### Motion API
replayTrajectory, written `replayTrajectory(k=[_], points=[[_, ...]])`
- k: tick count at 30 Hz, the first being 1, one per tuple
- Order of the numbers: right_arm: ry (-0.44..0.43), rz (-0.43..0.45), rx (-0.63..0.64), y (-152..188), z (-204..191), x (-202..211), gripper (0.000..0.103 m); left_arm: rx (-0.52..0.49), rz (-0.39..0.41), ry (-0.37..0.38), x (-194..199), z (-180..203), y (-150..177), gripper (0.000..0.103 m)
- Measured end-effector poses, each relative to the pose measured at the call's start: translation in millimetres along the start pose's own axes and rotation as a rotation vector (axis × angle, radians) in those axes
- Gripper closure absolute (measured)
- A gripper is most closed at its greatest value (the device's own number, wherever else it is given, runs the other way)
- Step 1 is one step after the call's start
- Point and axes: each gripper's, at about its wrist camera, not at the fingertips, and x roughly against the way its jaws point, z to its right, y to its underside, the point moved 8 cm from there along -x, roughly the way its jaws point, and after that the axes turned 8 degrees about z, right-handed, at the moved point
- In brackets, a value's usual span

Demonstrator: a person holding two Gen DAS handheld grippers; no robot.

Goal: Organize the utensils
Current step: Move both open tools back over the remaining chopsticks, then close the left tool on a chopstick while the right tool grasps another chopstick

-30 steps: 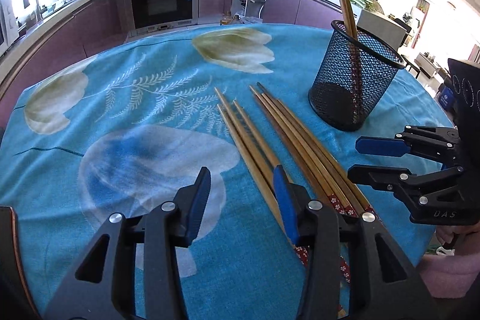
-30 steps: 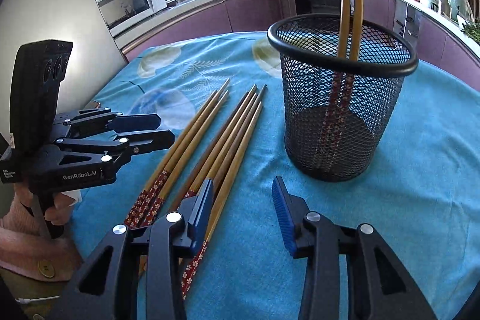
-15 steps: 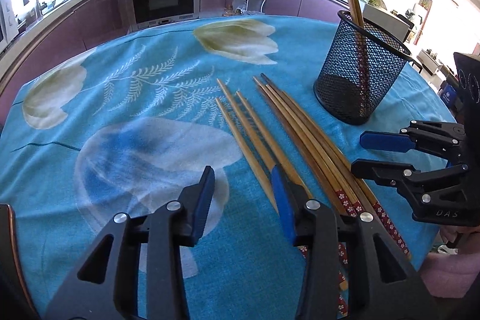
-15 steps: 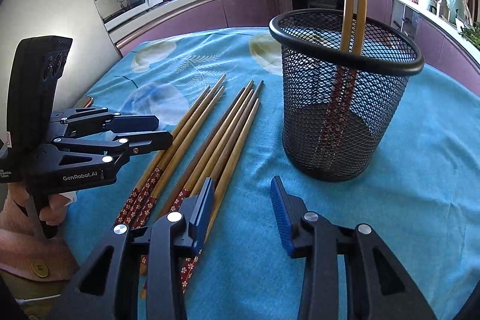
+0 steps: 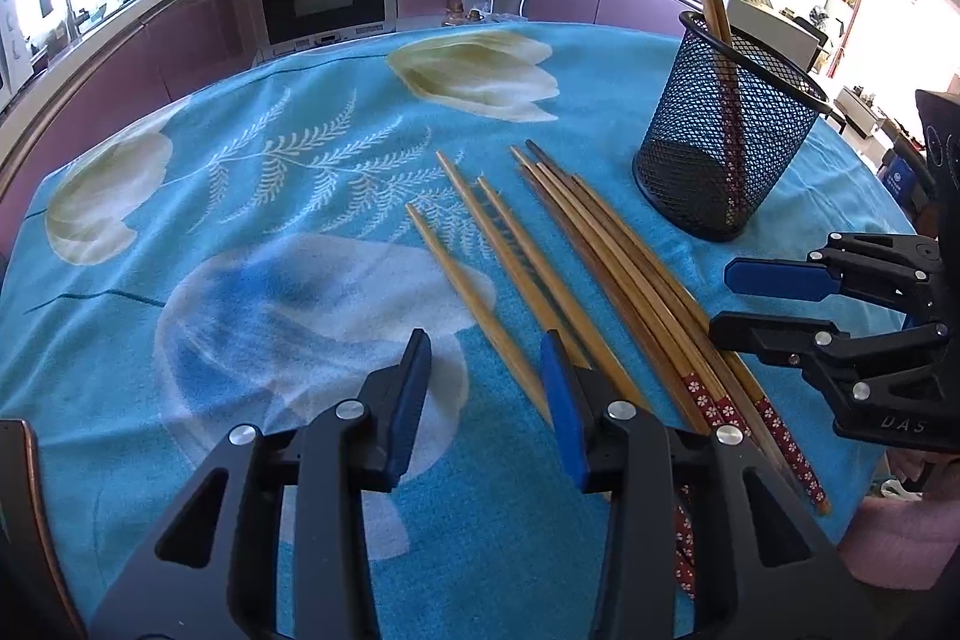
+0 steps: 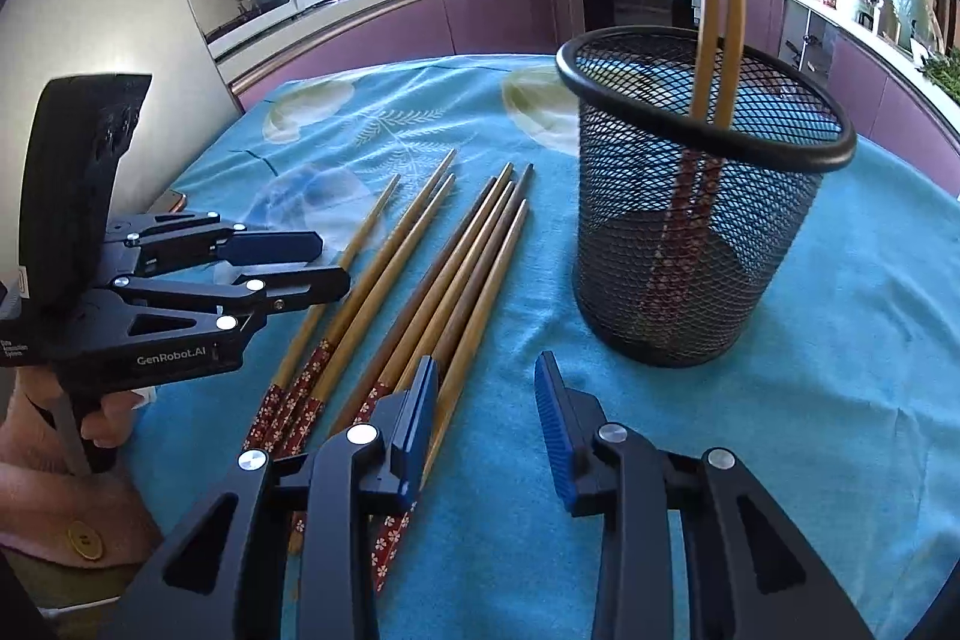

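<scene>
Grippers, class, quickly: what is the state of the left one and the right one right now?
Left gripper: jaws open, holding nothing, above the chopsticks.
Right gripper: jaws closing, nothing between them.

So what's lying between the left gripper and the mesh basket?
The loose chopsticks lie on the cloth between the left gripper and the mesh basket, seen in the right wrist view.

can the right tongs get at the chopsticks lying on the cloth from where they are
Probably yes: the right tongs are closing with nothing between them, the loose chopsticks lie right beside them uncovered, and the mesh holder stands off to the side.
</scene>
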Motion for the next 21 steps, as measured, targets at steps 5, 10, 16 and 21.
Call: replayTrajectory(k=[5,10,16,21], points=[[0.030,-0.010,0.002,0.6,3.8,0.9,0.070,-0.003,-0.004,-0.003,0.4,-1.9,0.8,0.072],[0.062,-0.020,0.029,0.3,-0.4,-5.6,0.071,0.001,-0.007,0.005,-0.4,-4.3,-0.1,0.072],[0.083,0.001,0.023,-4.7,-1.9,-12.3,0.082,0.026,0.000,-0.004,-4.5,-6.5,-2.7,0.077],[0.052,0.010,-0.041,-4.5,5.0,-9.8,0.095,0.063,0.012,-0.016,-1.5,-10.3,-0.9,0.087]])
